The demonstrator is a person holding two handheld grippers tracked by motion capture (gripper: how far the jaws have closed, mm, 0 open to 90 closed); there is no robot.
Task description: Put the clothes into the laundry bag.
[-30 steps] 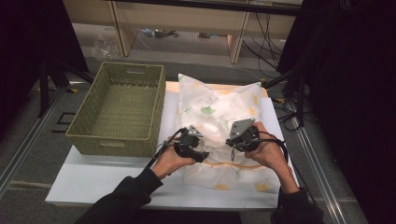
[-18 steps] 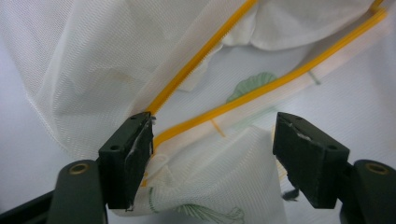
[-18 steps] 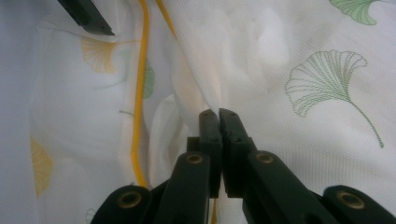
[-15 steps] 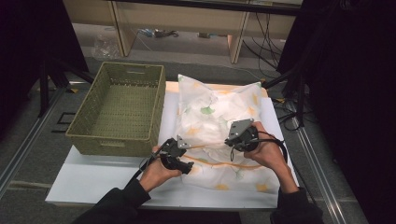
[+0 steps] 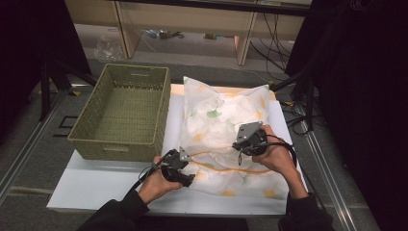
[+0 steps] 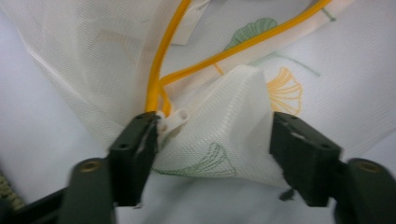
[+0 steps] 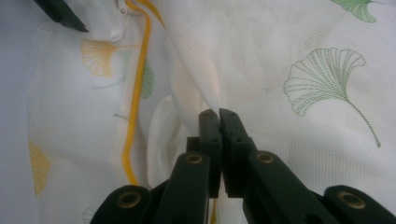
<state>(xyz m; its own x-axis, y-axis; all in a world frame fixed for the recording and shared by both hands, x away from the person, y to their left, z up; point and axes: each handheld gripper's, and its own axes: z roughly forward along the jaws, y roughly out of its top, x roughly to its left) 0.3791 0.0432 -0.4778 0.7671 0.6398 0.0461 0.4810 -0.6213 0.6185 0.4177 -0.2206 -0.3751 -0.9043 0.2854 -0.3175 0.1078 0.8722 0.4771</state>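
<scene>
Since a second ago the left gripper (image 5: 184, 162) has slid from the middle of the mesh laundry bag (image 5: 226, 125) out toward the bag's near-left corner and dropped a little, and its jaws have just been closing. In the left gripper view they stand part-way spread around a raised fold of mesh, with the white zipper pull (image 6: 172, 122) just beside one jaw at the end of the yellow zipper (image 6: 161, 65); the pads do not yet press on anything. I judge this to be a reach for the pull, so the zip can be worked next.

The right gripper (image 5: 242, 143) has kept its place near the bag's right side, jaws pressed together on a pinch of mesh (image 7: 205, 100), which steadies the fabric for the other hand.

The bag lies on the white board (image 5: 96, 185), filling its right half and reaching its far edge. The board's near-left corner is bare, giving the left hand room to draw back. Farther off, the woven basket (image 5: 120, 115) stands on the far-left part, just beside the bag's left edge, so sideways room there is tight.
</scene>
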